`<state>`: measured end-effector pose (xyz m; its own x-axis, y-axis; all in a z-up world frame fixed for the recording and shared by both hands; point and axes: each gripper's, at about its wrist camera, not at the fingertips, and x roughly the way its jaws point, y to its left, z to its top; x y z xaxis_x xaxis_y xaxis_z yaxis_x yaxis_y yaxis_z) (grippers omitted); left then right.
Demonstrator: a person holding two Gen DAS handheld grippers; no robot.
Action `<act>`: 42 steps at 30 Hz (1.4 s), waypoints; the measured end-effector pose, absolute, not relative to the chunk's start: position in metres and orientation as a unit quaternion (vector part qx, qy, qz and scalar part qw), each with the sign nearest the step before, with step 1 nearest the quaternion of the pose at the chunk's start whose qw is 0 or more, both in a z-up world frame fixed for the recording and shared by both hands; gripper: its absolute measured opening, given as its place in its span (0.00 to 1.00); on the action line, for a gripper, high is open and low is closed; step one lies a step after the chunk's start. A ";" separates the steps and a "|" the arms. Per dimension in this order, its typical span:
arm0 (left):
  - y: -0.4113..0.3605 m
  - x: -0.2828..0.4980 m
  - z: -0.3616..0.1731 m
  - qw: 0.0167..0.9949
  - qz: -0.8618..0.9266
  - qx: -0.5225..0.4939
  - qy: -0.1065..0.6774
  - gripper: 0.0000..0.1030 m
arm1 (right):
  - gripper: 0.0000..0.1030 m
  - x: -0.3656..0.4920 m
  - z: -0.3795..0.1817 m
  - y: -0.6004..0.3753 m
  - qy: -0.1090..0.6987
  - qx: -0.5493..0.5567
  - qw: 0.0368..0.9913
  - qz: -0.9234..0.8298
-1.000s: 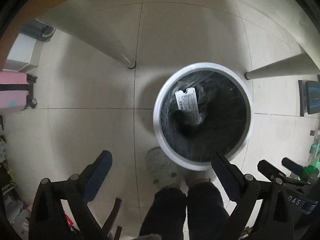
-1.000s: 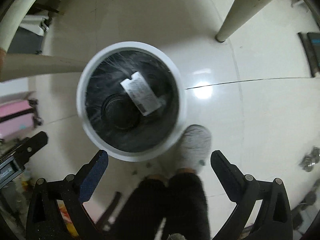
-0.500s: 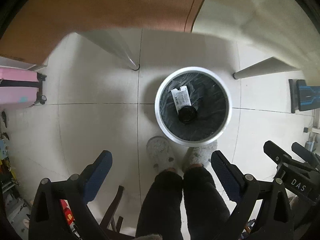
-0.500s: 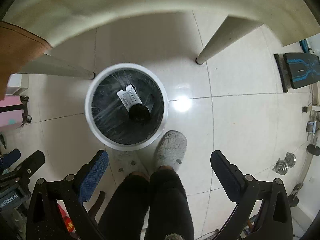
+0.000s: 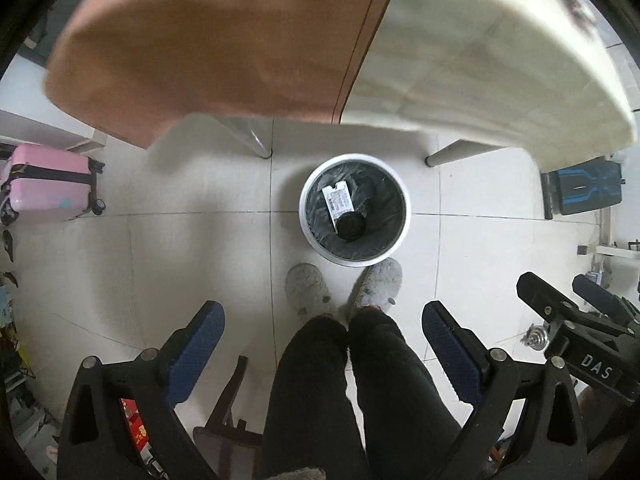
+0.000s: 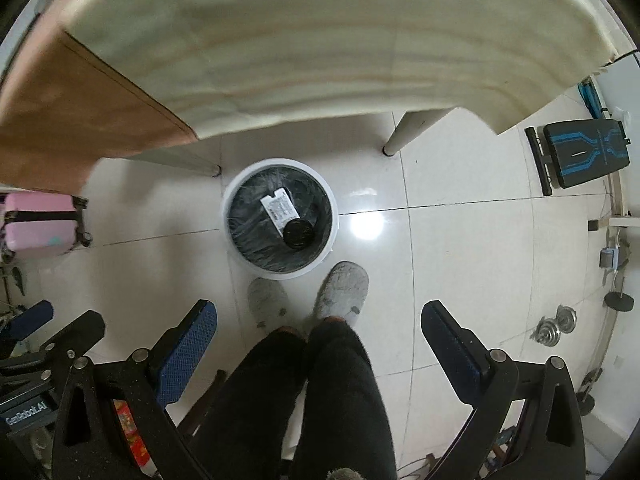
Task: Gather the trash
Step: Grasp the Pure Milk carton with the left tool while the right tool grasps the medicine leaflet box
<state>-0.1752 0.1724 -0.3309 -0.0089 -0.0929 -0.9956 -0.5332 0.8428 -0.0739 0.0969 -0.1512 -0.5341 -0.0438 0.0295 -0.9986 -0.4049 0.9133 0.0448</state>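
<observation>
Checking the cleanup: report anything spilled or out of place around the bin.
Nothing stands out. The white bin stands upright on the floor, its labelled packet and dark round lid inside the liner; no litter shows beside it.

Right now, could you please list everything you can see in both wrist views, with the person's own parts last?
Trash bin: one, white with black liner, on the floor in front of the feet.
Labelled packet: one, white, inside the bin.
Round lid-like item: one, black, inside the bin beside the packet.
Table: one, cream and brown covers, beyond the bin.
Suitcase: one, pink, far left.
Exercise bench: one, black and blue, far right.
Weight plates: several, metal, lower right.
Slippers: two, grey.
Legs: two, dark trousers.
Left gripper: open, empty.
Right gripper: open, empty.
</observation>
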 end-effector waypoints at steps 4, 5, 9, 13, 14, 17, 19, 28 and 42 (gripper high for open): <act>0.179 -0.162 -0.276 0.697 0.164 -0.226 0.660 0.98 | 1.00 0.105 -0.466 -0.155 0.692 -0.091 0.697 0.165; 0.181 -0.156 -0.264 0.707 0.162 -0.223 0.651 0.98 | 1.00 0.108 -0.448 -0.157 0.688 -0.079 0.702 0.166; 0.192 -0.119 -0.210 0.748 0.167 -0.199 0.611 0.98 | 1.00 0.137 -0.385 -0.162 0.663 -0.036 0.728 0.173; 0.205 -0.075 -0.174 0.772 0.175 -0.187 0.582 1.00 | 1.00 0.183 -0.335 -0.170 0.640 -0.016 0.750 0.168; 0.209 -0.065 -0.171 0.774 0.176 -0.188 0.578 1.00 | 1.00 0.194 -0.328 -0.172 0.636 -0.013 0.754 0.164; 0.221 -0.030 -0.166 0.776 0.192 -0.183 0.572 1.00 | 1.00 0.235 -0.318 -0.182 0.633 -0.001 0.759 0.153; 0.230 -0.003 -0.167 0.775 0.203 -0.180 0.571 1.00 | 1.00 0.271 -0.317 -0.190 0.636 0.007 0.759 0.142; 0.267 0.112 -0.186 0.737 0.282 -0.155 0.595 1.00 | 1.00 0.473 -0.363 -0.188 0.648 -0.027 0.751 0.124; 0.335 0.221 -0.268 0.678 0.249 -0.178 0.668 1.00 | 1.00 0.623 -0.491 -0.106 0.721 -0.145 0.656 0.172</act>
<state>0.2208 0.3349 -0.2682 -0.0172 0.1001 -0.9948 -0.5756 0.8126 0.0918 0.6231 -0.1058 -0.4906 -0.0979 0.0165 -0.9951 -0.4340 0.8991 0.0576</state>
